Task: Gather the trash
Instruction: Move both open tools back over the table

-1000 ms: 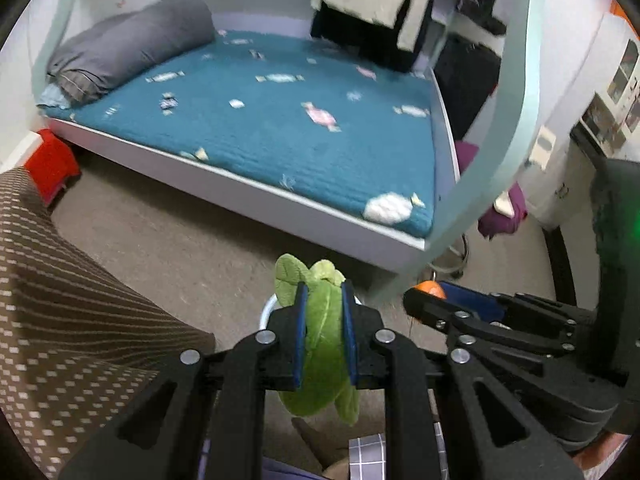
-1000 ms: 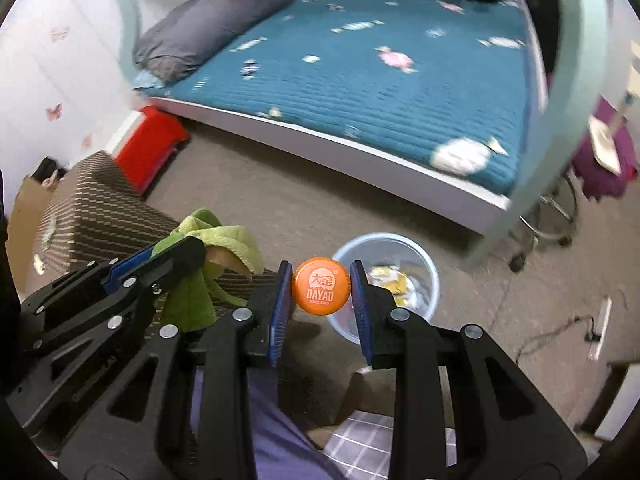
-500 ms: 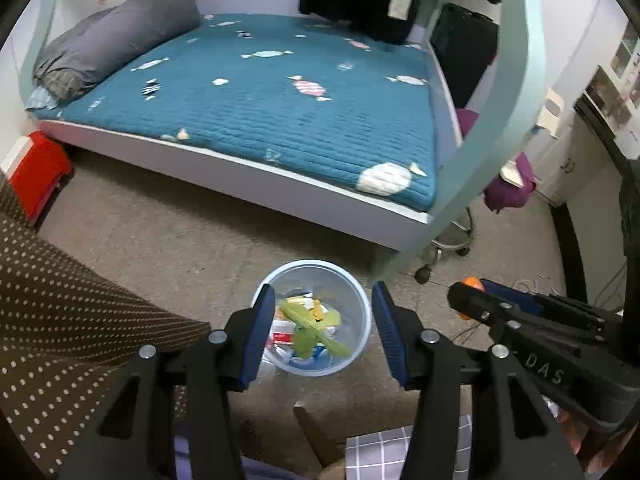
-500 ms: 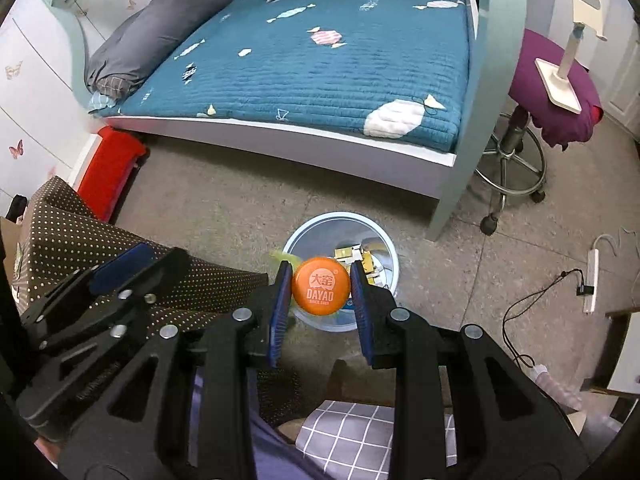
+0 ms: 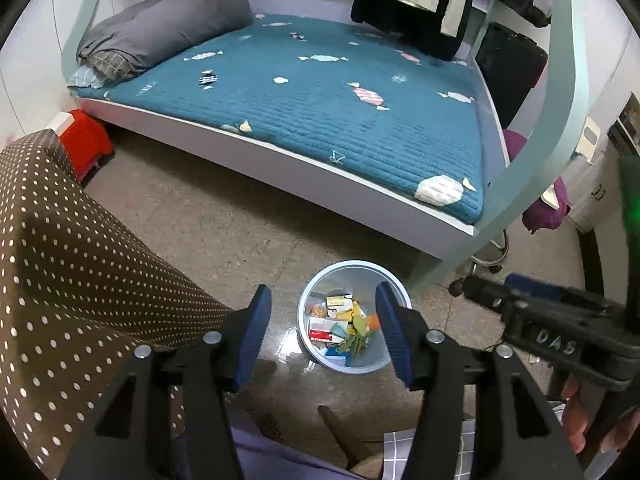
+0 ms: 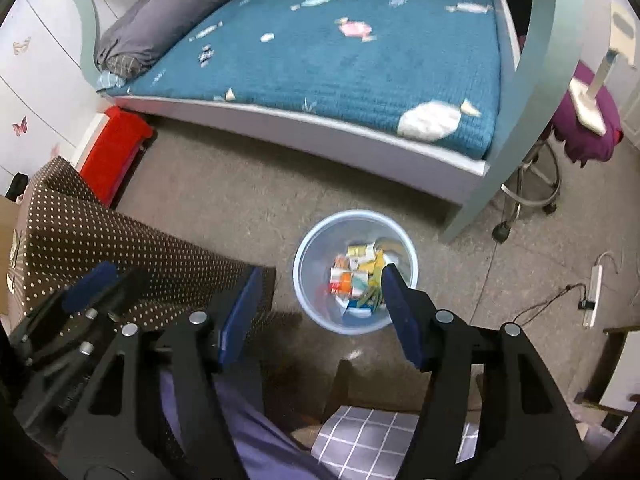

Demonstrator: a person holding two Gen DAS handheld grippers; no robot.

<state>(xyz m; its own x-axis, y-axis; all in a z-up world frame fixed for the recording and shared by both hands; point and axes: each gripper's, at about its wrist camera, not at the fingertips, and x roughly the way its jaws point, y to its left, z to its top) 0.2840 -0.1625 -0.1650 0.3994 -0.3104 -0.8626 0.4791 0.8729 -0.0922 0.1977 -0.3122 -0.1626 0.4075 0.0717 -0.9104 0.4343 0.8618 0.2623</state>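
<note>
A teal-quilted bed stands on grey speckled floor beside white walls.

Bedroom floor beside a low bed

A teal quilted bed bears a rolled grey duvet; a red box sits by its corner, a brown polka-dot cloth nearby, a purple-covered stool and power strip opposite.

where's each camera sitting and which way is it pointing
Left wrist: on the left hand-held gripper, angled down at the bin; jaws opening, empty; right hand-held gripper at right.
Right wrist: on the right hand-held gripper, angled down at the bin; jaws opening, empty; left hand-held gripper at left.
Shared: bin, bed, dotted cloth.
</note>
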